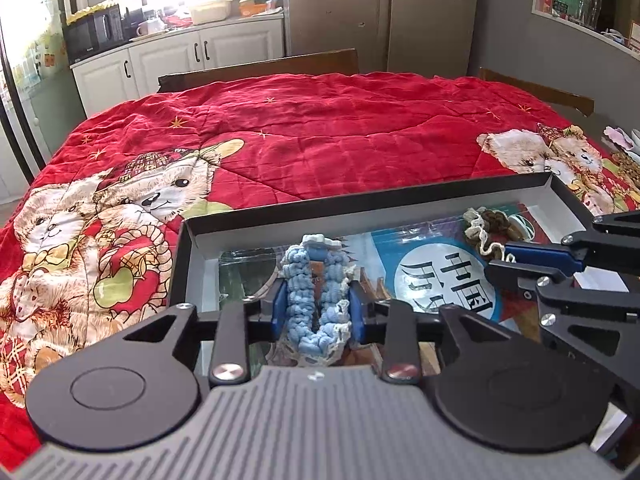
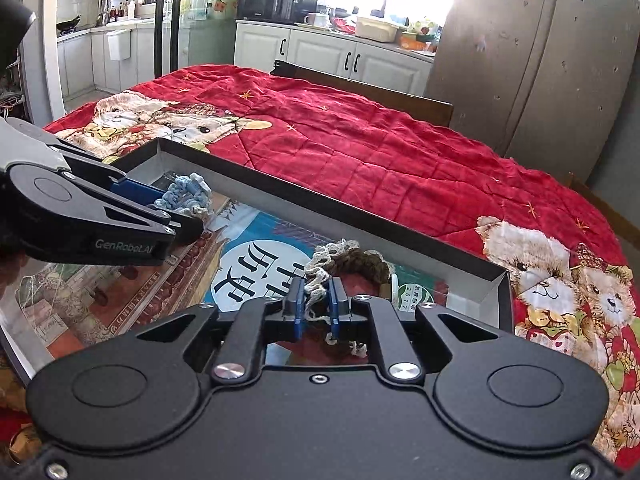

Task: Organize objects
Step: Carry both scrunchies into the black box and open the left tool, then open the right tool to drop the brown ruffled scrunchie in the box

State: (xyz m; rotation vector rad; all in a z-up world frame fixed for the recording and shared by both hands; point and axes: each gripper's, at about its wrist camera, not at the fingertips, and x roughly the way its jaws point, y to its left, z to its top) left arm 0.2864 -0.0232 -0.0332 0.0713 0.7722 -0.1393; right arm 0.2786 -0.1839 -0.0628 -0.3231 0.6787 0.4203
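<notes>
Here a shallow box (image 1: 400, 196) with dark outer walls and pale inner walls lies on a surface covered by a red quilt (image 1: 320, 132) printed with teddy bears. The bottom of the box is lined with a printed sheet (image 1: 432, 276) showing a white disc with large dark characters on blue.

Two crocheted pieces lie inside the box. The blue crocheted piece (image 1: 316, 292), edged in cream lace, lies toward the left end of the box, between the blue pads of the left tongs (image 1: 318, 312). Those tongs stand partly apart, the pads just beside the yarn on either side; whether they press it cannot be told.

The brown crocheted piece (image 2: 360, 264), also trimmed in cream lace, lies toward the right end, by the far wall. The right tongs (image 2: 318, 308) are narrow, their pads closed on its cream lace edge.

Beyond the quilt stand white cabinets (image 1: 180, 56) and a refrigerator (image 2: 540, 60).
</notes>
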